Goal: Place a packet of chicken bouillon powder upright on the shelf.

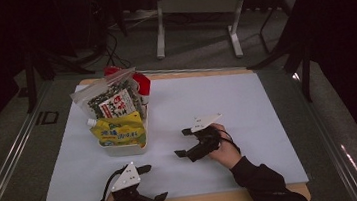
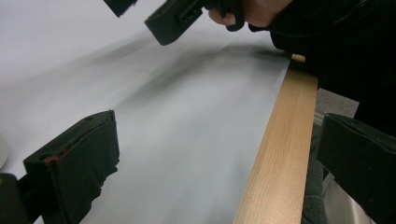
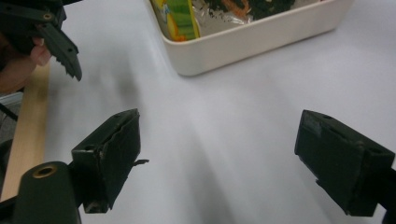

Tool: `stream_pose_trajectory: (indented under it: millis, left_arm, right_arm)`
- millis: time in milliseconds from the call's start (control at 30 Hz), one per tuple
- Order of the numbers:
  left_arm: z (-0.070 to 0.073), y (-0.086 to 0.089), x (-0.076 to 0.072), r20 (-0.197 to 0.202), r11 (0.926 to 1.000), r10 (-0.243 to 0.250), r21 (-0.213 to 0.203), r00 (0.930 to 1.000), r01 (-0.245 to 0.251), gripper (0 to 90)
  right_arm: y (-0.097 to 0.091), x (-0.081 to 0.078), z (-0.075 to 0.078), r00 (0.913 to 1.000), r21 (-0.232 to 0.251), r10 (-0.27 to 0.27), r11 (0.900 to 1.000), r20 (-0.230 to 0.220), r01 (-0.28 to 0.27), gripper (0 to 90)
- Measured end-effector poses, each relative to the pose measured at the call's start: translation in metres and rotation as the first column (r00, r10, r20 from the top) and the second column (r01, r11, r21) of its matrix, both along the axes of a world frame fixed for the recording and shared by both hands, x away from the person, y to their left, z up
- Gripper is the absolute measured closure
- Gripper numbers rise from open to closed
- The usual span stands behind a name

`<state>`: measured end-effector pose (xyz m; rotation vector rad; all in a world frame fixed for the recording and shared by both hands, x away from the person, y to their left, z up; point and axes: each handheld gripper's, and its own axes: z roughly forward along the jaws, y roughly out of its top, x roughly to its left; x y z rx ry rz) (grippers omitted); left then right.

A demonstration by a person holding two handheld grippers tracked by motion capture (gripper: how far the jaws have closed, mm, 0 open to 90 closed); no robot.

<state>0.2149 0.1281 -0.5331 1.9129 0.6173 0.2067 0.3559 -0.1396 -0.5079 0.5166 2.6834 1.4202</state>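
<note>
A white bin (image 1: 121, 147) stands on the left part of the white sheet (image 1: 217, 101). In it stand a yellow packet (image 1: 119, 131), a clear zip bag of dark snacks (image 1: 108, 100) and a red packet (image 1: 141, 82). My right gripper (image 1: 182, 142) lies low over the sheet's middle, to the right of the bin, pointing left, jaws open and empty. In the right gripper view the bin's wall (image 3: 252, 39) is just ahead of its jaws (image 3: 233, 154). My left gripper (image 1: 153, 182) rests at the front edge, open and empty, with bare sheet between its jaws (image 2: 219, 158).
The wooden table edge (image 2: 280, 154) runs along the front, under the sheet. Behind the table a desk frame (image 1: 197, 8) stands on grey floor, with dark chair legs (image 1: 291, 48) at the right. Bare sheet lies to the right of my right hand (image 1: 227, 150).
</note>
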Motion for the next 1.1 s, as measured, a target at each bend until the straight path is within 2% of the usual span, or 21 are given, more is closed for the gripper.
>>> stream_pose_trajectory:
  millis: [433, 767, 1100]
  left_arm:
    - [0.001, 0.000, 0.000, 0.006, 1.0000, -0.007, 0.000, 1.0000, 0.007, 0.8]
    - [-0.001, 0.000, -0.001, 0.005, 1.0000, -0.009, -0.002, 0.9999, 0.009, 0.8]
    - [-0.001, 0.000, -0.001, 0.003, 0.9999, -0.009, -0.009, 1.0000, 0.009, 0.8]
  right_arm:
    - [-0.019, -0.001, -0.013, 0.9997, -0.018, -0.022, 0.9996, -0.014, 0.021, 14.4]
    - [-0.019, 0.001, -0.020, 0.9999, -0.039, -0.010, 0.9992, -0.009, 0.010, 14.3]
    - [-0.020, 0.002, -0.021, 1.0000, -0.035, 0.002, 0.9994, -0.009, -0.003, 14.4]
